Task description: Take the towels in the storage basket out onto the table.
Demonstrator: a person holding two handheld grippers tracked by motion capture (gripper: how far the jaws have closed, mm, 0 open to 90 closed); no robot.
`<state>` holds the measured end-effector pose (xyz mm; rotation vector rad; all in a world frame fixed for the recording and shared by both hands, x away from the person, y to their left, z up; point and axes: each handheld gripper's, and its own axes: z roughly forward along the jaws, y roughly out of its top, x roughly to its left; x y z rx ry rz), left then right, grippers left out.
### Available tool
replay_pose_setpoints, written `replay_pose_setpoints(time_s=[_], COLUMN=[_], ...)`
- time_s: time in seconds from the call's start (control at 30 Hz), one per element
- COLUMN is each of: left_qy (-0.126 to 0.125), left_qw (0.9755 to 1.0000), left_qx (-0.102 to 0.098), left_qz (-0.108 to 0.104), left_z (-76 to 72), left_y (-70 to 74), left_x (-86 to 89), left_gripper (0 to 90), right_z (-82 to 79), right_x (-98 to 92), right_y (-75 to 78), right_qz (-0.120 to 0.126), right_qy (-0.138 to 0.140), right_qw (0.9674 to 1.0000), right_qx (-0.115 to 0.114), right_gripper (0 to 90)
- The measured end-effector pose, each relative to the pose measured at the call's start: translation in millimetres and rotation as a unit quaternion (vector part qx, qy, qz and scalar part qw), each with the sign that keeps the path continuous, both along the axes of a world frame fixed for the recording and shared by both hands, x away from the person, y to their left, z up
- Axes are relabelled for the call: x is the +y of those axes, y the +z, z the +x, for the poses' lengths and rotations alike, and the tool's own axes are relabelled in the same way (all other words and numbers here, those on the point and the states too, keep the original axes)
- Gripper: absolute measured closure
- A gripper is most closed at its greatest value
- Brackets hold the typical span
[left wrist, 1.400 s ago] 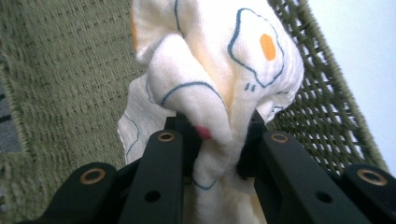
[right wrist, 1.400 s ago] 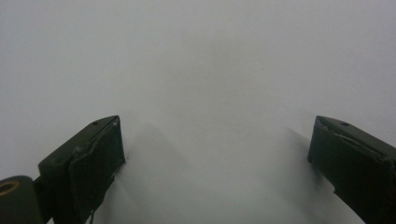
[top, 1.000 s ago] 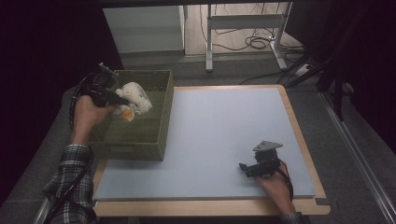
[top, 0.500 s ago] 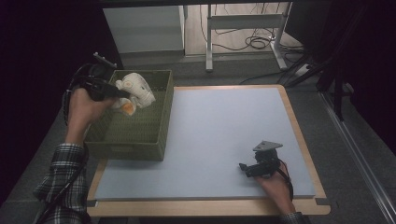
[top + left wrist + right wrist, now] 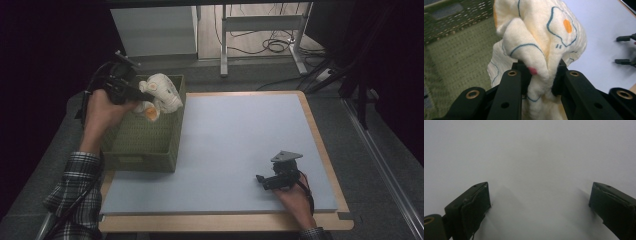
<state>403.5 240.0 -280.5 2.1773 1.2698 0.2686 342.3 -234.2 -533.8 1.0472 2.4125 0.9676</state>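
Upper left, the left tool (image 5: 142, 95) grips the cloth (image 5: 162, 92), lifted above the basket (image 5: 150, 145); placing it remains. The right tool (image 5: 261, 181) rests open on the counter (image 5: 240, 145).

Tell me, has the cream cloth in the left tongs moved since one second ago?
Yes. The cream cloth, clamped in the left tongs, has gone up and toward the far right corner of the green basket.

Cream cloth with blue-outlined, orange-centred egg prints (image 5: 541, 37), bunched and lifted.
The crumpled cloth hangs above the far right corner of the green woven basket (image 5: 145, 140), clear of its floor, folds drooping toward the rim.
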Motion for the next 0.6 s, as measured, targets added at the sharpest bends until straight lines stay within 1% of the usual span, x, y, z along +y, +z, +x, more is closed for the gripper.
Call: replay_pose_setpoints(time_s=[0.2, 0.37, 0.43, 0.5, 0.6], left_qy=[-0.023, -0.047, -0.050, -0.062, -0.073], left_qw=[0.9997, 0.9989, 0.9987, 0.9981, 0.9973], left_qx=[-0.006, -0.007, -0.007, -0.006, -0.005], left_qz=[-0.003, -0.004, -0.002, -0.003, 0.000], left_z=[0.2, 1.0, 1.4, 2.4, 3.4], left_y=[-0.1, -2.9, -3.7, -8.2, -13.3], left_x=[-23.7, -42.8, -45.5, -57.5, -67.7], left_gripper=[75.8, 75.8, 75.8, 75.8, 75.8], right_z=[0.0, 0.0, 0.0, 0.2, 0.2], right_x=[-0.1, 0.0, 0.0, -0.1, -0.1], right_y=[0.0, 0.1, 0.0, -0.2, -0.2], right_qz=[0.000, 0.000, 0.000, -0.001, -0.001], right_qy=[0.001, 0.001, 0.001, 0.001, 0.001], right_qw=[1.0000, 1.0000, 1.0000, 1.0000, 1.0000], right_qx=[0.000, 0.001, 0.000, -0.001, -0.001], right_gripper=[3.6, 3.6, 3.5, 3.6, 3.6])
